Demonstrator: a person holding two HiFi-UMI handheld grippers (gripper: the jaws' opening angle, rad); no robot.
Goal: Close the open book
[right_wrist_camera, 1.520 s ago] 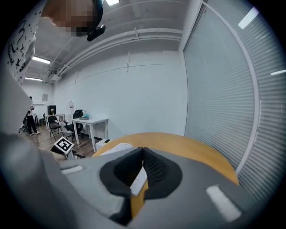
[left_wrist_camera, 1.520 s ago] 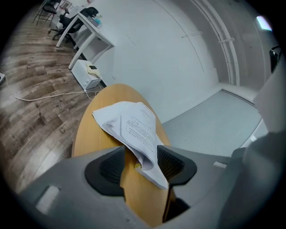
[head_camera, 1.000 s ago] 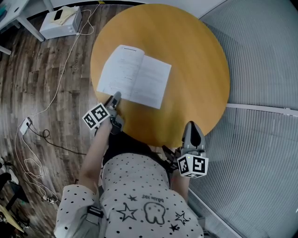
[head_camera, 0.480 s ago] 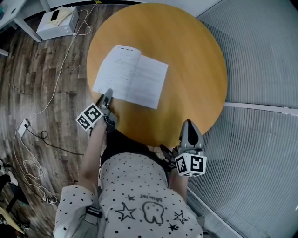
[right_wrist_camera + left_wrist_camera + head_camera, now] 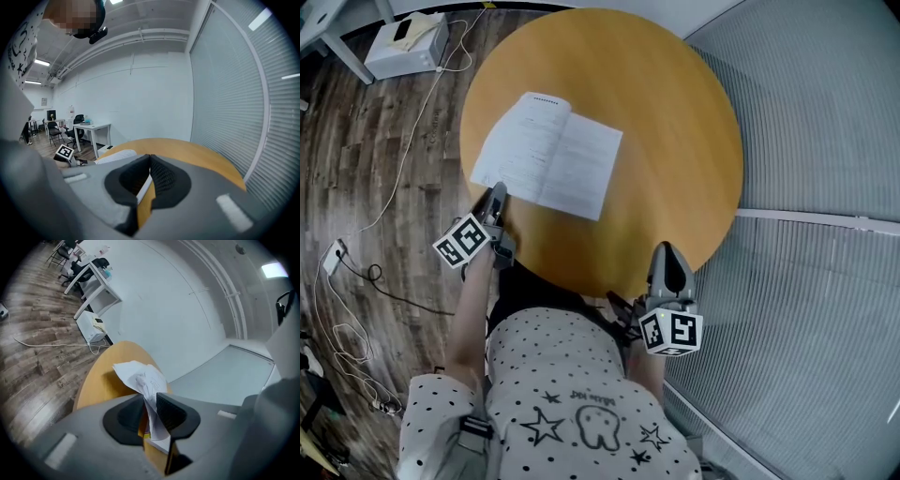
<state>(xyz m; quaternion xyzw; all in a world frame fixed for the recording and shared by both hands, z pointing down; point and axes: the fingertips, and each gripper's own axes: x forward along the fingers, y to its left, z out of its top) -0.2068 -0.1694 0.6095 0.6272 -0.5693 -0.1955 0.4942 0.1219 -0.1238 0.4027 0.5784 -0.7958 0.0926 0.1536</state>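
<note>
While the book (image 5: 546,155) lies open on the left part of the table (image 5: 675,141) in the head view, its near left corner is met by the left gripper (image 5: 495,199). The right gripper (image 5: 666,262) is held at the near rim, well apart, probably to stay clear of the fold. In the left gripper view, a page (image 5: 140,376) is seen pinched between jaws that have just been closing; it is raised and crumpled, apparently so that half can be swung over. In the right gripper view, the jaws are seen pressed together on nothing.
</note>
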